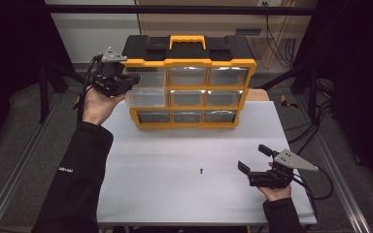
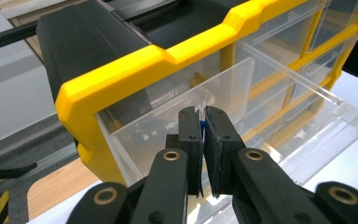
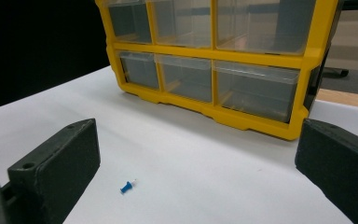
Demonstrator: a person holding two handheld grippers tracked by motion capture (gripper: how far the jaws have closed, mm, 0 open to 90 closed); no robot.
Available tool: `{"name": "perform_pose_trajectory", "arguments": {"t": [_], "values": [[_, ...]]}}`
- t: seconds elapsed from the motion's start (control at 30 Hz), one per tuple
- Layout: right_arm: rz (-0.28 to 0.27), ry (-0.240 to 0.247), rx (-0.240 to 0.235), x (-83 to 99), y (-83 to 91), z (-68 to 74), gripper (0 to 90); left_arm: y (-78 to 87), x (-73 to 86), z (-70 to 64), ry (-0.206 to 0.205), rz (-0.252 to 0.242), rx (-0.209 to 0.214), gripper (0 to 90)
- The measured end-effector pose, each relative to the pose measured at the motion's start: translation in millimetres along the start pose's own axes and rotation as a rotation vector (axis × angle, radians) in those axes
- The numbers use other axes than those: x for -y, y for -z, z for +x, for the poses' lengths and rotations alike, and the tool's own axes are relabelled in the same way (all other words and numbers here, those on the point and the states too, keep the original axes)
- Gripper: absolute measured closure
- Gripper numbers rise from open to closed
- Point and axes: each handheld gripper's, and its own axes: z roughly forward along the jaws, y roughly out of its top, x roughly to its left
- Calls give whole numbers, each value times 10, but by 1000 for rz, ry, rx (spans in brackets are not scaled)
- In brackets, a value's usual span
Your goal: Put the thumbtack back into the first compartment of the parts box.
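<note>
White tabletop (image 1: 175, 194) in a dark-framed bay; yellow-and-black drawer cabinet (image 1: 189, 82) at its far edge.

The cabinet's upper-left clear drawer (image 2: 261, 121) is pulled out. The left hand-held gripper (image 2: 203, 135) is raised at it, jaws nearly closed, pinching a small blue object (image 2: 202, 127), apparently a pushpin, above the drawer's open top; a release there would likely drop it inside. The right hand-held gripper (image 1: 255, 162) sits low at the near right, jaws wide apart and empty. A blue pushpin (image 3: 127, 186) lies on the tabletop just left of it, on its side, tip towards the cabinet. The right hand is the nearer.
</note>
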Motion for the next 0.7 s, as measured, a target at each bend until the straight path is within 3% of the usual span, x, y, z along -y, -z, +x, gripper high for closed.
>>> {"name": "perform_pose_trajectory", "arguments": {"t": [0.13,0.17,0.7], "values": [[-1,-2,3,-1,-1,2,5,-29,13,-1,15,-1,-8,849],[-3,-3,0,-1,0,2,5,-23,13,10,0,22,-9,849],[-7,0,-3,-4,7,-3,5,-98,8,12,1,77,-27,841]]}}
